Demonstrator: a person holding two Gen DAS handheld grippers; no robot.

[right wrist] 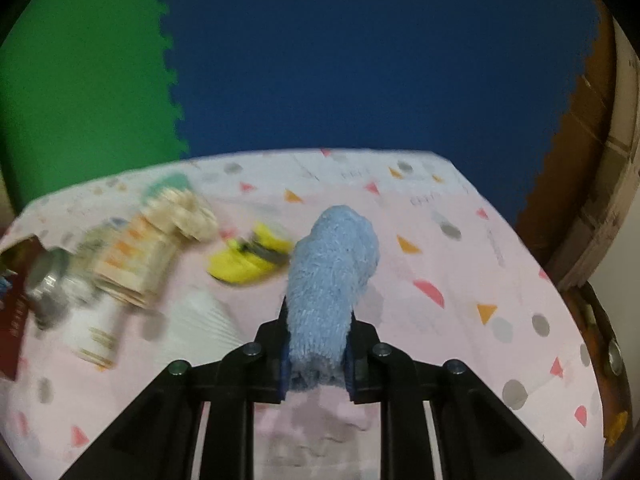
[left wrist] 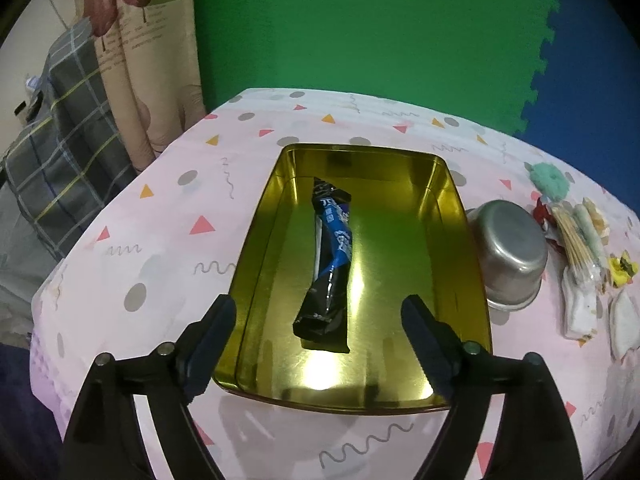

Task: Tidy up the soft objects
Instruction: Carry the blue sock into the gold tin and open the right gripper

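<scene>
A gold metal tray (left wrist: 460,216) lies on the pink patterned tablecloth, and a black and blue snack packet (left wrist: 330,264) rests lengthwise inside it. My left gripper (left wrist: 320,312) hangs open above the tray's near end, its fingers wide on either side of the packet and apart from it. In the right wrist view my right gripper (right wrist: 316,344) is shut on a fluffy light blue cloth (right wrist: 332,276), which sticks up and forward from between the fingers, lifted off the table.
An upturned steel pot (left wrist: 510,252) stands right of the tray. Beyond it lie a teal fluffy item (left wrist: 550,180), a toothpick bundle (left wrist: 576,240) and white cloths (left wrist: 580,312). The right wrist view shows a blurred yellow toy (right wrist: 248,260), rolled cloths (right wrist: 136,264) and a white folded cloth (right wrist: 200,320).
</scene>
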